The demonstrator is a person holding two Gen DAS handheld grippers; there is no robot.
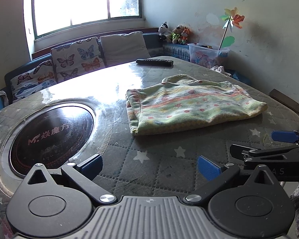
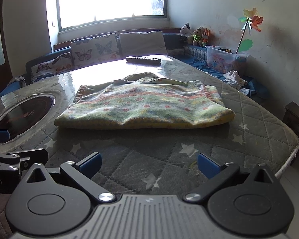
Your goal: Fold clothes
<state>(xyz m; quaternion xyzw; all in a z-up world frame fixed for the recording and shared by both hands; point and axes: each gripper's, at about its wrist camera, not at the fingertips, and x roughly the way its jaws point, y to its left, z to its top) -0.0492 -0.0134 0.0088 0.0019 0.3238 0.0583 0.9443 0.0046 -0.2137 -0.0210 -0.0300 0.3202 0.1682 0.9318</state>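
- Both tools are hovering low over the near edge of the bench (image 2: pixel 249 107), side by side; the left tool (image 1: pixel 149 164) and the right tool (image 2: pixel 148 164) are each standing wide, blue pads far apart, and neither is gripping anything.
- Lying flat in front of them, well apart from both, the green flowered garment (image 2: pixel 145 107) is sitting on the quilted cover toward the right half of the bench, its near folded edge running roughly along the near edge.
- It is looking already doubled over: a thick folded edge is showing at the front and layers are stacking at the left side (image 1: pixel 133 111), so I judge at least one fold is done.
- Its far edge is bunching up unevenly, so smoothing and perhaps one more fold are probably remaining.
- A round dark hotplate (image 1: pixel 51 135) is sitting set into the left part of the bench, and a remote control (image 1: pixel 154 62) is lying at the far edge, both clear of the garment.
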